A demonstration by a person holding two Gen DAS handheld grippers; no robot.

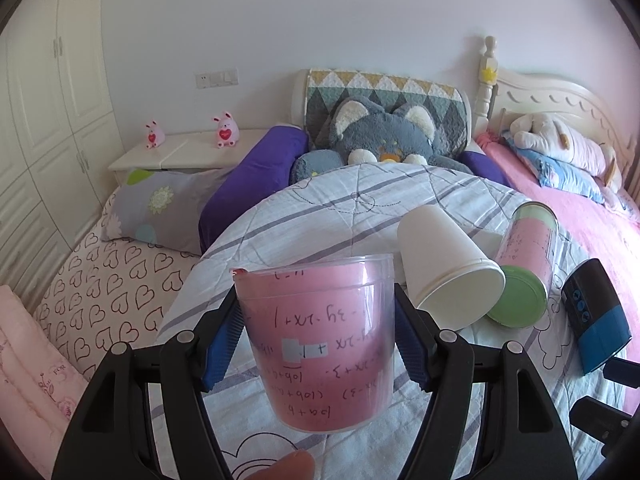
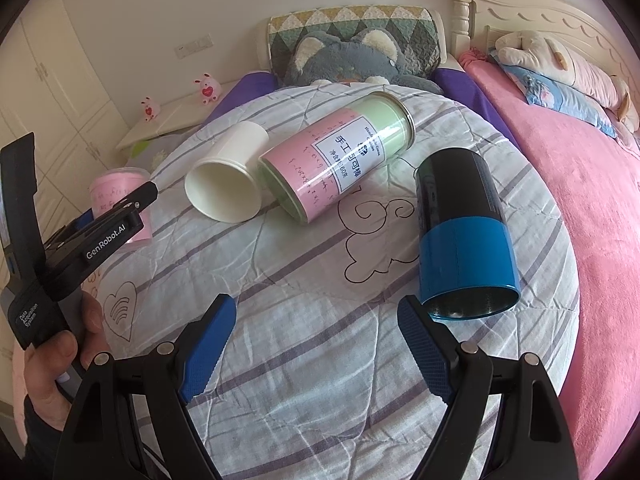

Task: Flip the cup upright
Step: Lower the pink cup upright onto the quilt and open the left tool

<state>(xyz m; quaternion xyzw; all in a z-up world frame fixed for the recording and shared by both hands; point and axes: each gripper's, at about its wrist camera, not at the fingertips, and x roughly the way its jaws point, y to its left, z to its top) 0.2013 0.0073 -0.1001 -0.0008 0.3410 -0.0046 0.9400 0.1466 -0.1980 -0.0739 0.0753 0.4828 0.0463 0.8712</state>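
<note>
My left gripper [image 1: 316,332] is shut on a clear plastic cup with a pink paper lining [image 1: 320,340], held upright with its mouth up above the striped quilt. The same cup [image 2: 120,196] shows at the left of the right wrist view, in the left gripper [image 2: 120,216]. My right gripper [image 2: 316,344] is open and empty over the quilt. A white paper cup [image 2: 228,176] lies on its side, also in the left wrist view [image 1: 444,264]. A blue and black cup [image 2: 464,232] lies on its side just right of my right fingertip.
A pink and green jar [image 2: 340,152] lies on its side between the white and blue cups. The round quilt-covered surface [image 2: 300,280] drops off to a pink blanket [image 2: 580,200] on the right. A grey plush cat [image 1: 384,140] and pillows sit at the back.
</note>
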